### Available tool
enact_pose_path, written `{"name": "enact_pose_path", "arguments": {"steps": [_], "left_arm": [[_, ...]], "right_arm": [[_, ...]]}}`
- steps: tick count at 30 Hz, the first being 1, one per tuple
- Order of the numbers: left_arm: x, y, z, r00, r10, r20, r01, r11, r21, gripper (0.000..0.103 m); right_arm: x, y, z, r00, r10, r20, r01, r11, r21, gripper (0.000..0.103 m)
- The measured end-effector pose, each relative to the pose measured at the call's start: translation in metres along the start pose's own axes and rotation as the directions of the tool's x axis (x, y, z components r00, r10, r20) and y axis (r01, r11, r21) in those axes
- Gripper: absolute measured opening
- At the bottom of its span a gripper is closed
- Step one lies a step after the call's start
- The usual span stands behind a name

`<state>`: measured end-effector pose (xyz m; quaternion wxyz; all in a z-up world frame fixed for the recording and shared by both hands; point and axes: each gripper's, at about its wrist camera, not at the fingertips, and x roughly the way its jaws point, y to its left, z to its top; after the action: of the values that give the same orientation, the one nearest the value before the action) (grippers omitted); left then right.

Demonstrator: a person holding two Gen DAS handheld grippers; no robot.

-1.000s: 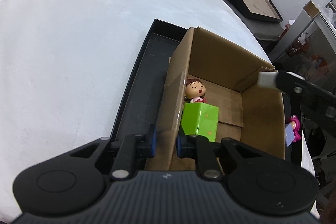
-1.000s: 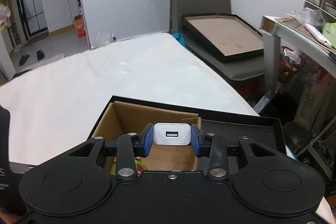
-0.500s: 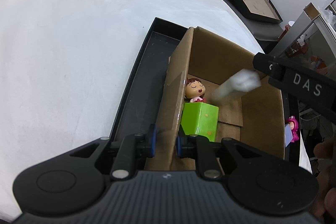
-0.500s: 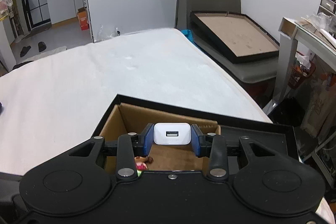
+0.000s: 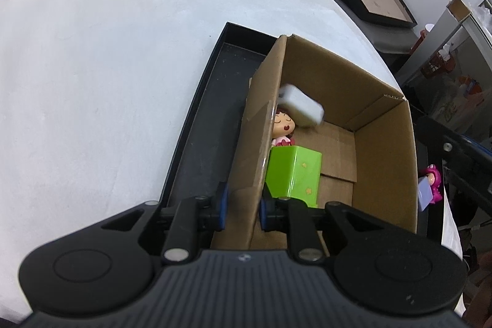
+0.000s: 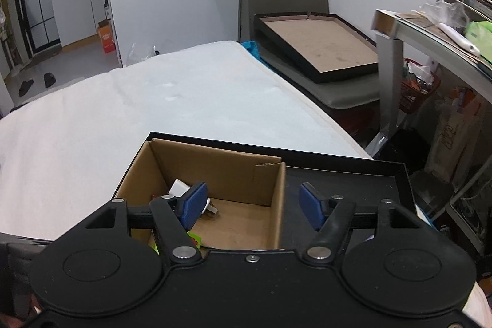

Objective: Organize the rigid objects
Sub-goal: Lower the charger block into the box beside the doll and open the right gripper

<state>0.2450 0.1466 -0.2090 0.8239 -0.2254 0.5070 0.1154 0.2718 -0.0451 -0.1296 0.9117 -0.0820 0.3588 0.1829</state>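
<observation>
A brown cardboard box [image 5: 381, 125] stands in a black tray [image 5: 212, 100] on a white table. My left gripper [image 5: 241, 206] is shut on the box's near left wall. Inside lie a girl figurine [image 5: 284, 126] and a green block [image 5: 293, 174]. A white USB charger [image 5: 301, 108] is blurred, in the air inside the box above the figurine; it also shows in the right wrist view [image 6: 180, 188]. My right gripper [image 6: 250, 205] is open and empty above the box [image 6: 221, 174].
A pink figurine [image 5: 430, 183] with a card lies in the tray right of the box. A chair with a framed board [image 6: 319, 51] stands beyond the table's far right edge. Cluttered shelves [image 6: 446, 29] are at the right.
My right gripper has opened and let go of the white charger, which has dropped into the box. The left gripper has kept its hold on the box wall.
</observation>
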Motion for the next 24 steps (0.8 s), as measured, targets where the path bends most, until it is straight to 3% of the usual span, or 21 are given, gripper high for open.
{"name": "enact_pose_path", "arguments": {"steps": [11, 13, 16, 21, 24], "left_arm": [[-0.009, -0.007, 0.0, 0.999, 0.049, -0.001, -0.049, 0.999, 0.02, 0.021], [-0.011, -0.008, 0.0, 0.998, 0.059, 0.0, -0.059, 0.998, 0.024, 0.022], [-0.014, -0.013, 0.001, 0.997, 0.08, -0.001, -0.08, 0.996, 0.042, 0.025], [-0.021, -0.023, 0.004, 0.996, 0.087, -0.005, -0.086, 0.993, 0.075, 0.054], [-0.029, -0.032, 0.007, 0.994, 0.111, 0.004, -0.11, 0.988, 0.112, 0.061]], "right_arm": [[-0.017, -0.023, -0.009, 0.998, 0.022, 0.055, -0.023, 0.999, 0.026, 0.071], [-0.018, -0.028, -0.012, 0.998, 0.023, 0.058, -0.025, 0.999, 0.039, 0.079], [-0.019, -0.036, -0.016, 0.998, 0.029, 0.049, -0.032, 0.998, 0.063, 0.08], [-0.027, -0.051, -0.023, 0.998, 0.02, 0.051, -0.026, 0.994, 0.108, 0.081], [-0.032, -0.062, -0.026, 0.998, 0.017, 0.056, -0.024, 0.992, 0.128, 0.081]]}}
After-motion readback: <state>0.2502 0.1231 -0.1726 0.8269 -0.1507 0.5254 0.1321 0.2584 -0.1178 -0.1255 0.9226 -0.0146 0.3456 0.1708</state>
